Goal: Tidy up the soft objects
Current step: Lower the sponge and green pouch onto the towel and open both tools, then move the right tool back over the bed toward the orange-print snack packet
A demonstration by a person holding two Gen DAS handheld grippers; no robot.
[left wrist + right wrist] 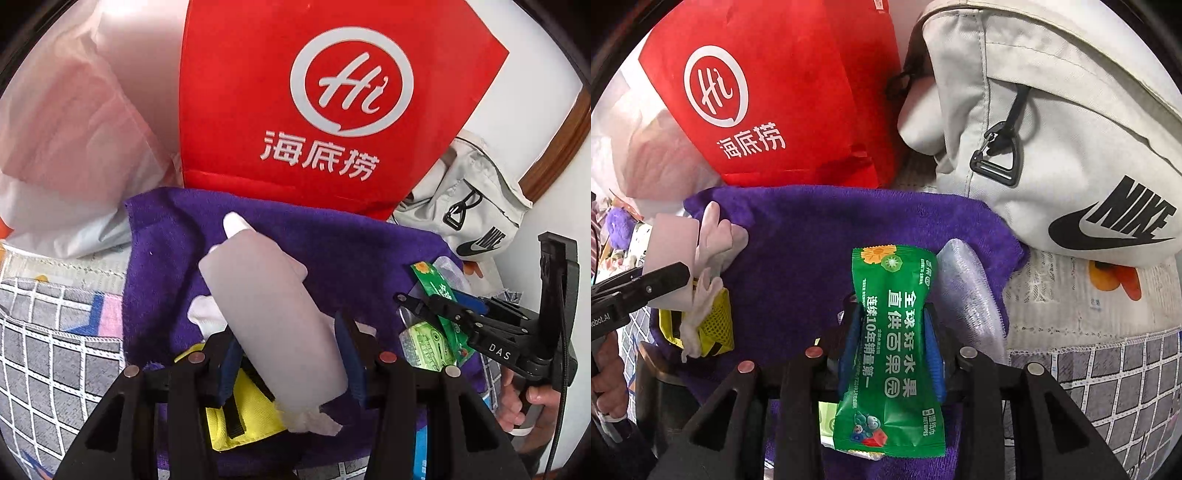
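My left gripper (290,360) is shut on a pale pink soft toy (266,306), which sticks up and forward over a purple towel (332,251). In the right wrist view the same toy (713,240) shows at the far left. My right gripper (891,345) is shut on a green wet-wipes packet (894,354), its blue pads pinching the packet's waist just above the purple towel (812,240). The left wrist view also shows that right gripper (424,306) with the green packet (448,321), held by a person's hand (524,402).
A red bag (332,110) stands behind the towel, with a grey Nike bag (1052,147) to its right and a white plastic bag (66,147) to its left. A yellow mesh pouch (236,417), a light green packet (424,343) and a clear plastic piece (971,295) lie on the towel. A checked bedspread (1108,387) lies underneath.
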